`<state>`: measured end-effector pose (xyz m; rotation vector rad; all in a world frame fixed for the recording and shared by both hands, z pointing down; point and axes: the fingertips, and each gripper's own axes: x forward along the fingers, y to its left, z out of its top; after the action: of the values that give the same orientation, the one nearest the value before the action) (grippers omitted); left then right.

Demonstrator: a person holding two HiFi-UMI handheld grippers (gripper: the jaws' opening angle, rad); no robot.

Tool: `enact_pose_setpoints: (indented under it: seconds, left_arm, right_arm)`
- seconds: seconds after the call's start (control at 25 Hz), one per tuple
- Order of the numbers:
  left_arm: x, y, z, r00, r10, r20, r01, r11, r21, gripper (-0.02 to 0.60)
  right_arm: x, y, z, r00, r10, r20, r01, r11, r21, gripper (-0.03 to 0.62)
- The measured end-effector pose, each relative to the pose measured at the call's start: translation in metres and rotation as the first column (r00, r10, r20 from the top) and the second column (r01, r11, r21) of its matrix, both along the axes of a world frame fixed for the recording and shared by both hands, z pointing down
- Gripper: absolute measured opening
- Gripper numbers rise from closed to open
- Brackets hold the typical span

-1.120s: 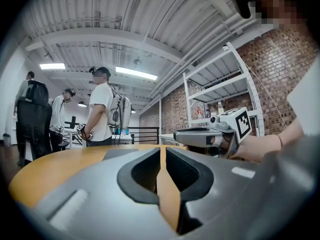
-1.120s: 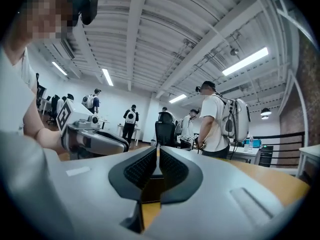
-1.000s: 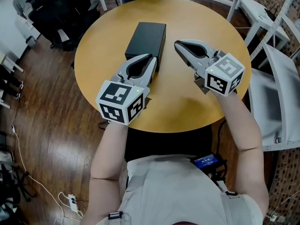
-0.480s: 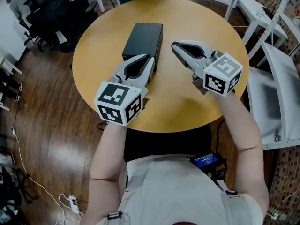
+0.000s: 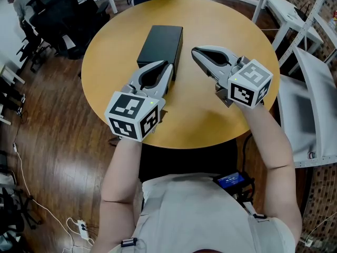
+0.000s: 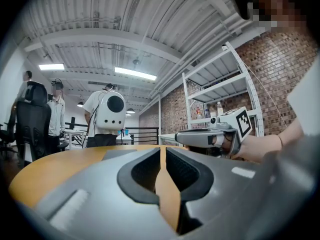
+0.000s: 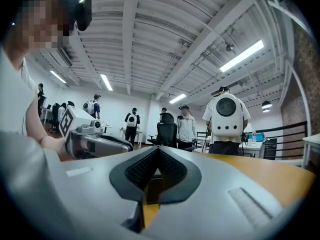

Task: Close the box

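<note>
A black box (image 5: 163,44) with its lid down lies on the round wooden table (image 5: 226,20), left of centre. My left gripper (image 5: 169,64) is shut and empty, its tips at the box's near right corner, touching or just short of it. In the left gripper view its jaws (image 6: 161,148) meet over the tabletop. A little right of the box my right gripper (image 5: 193,50) hovers, shut, holding nothing. The right gripper view shows its closed tips (image 7: 158,149) with the dark box (image 7: 151,184) behind them.
White tables and a white chair (image 5: 310,104) stand close on the right. Black office chairs (image 5: 58,15) sit at the upper left. Several people with backpacks (image 7: 226,119) stand beyond the table. Cables and a power strip (image 5: 81,226) lie on the wooden floor.
The head view has shifted slightly. Both grippers and the box stay as they were.
</note>
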<state>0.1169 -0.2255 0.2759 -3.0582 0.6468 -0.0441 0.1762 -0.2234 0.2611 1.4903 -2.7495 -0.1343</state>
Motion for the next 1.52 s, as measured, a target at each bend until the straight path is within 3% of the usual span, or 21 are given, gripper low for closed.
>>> enact_pose_setpoints:
  seconds: [0.76,0.92,1.04,1.24,1.52]
  left_arm:
    - [-0.001,-0.003,-0.004,1.0,-0.006,0.006,0.006,1.0,0.012,0.034]
    - [0.031,0.036,0.005,1.0,0.004,-0.005,-0.004,1.0,-0.004,0.034]
    - [0.05,0.053,0.015,1.0,0.015,0.027,-0.016,1.0,0.009,0.034]
    - [0.03,0.021,0.017,0.999,-0.011,0.042,0.01,0.999,0.033,0.034]
    - [0.024,0.022,0.018,0.999,-0.013,0.04,0.012,0.999,0.034,0.034]
  right_arm:
    - [0.0,-0.004,-0.002,1.0,-0.013,0.013,0.013,1.0,0.002,0.0]
    - [0.026,0.043,0.0,1.0,-0.018,0.001,0.018,1.0,-0.023,0.0]
    - [0.037,0.063,0.001,1.0,-0.019,0.021,0.019,1.0,-0.02,0.0]
    - [0.02,0.032,0.003,0.999,-0.023,0.04,0.023,1.0,-0.003,0.0]
    - [0.015,0.031,0.006,0.999,-0.028,0.046,0.028,1.0,-0.006,0.0]
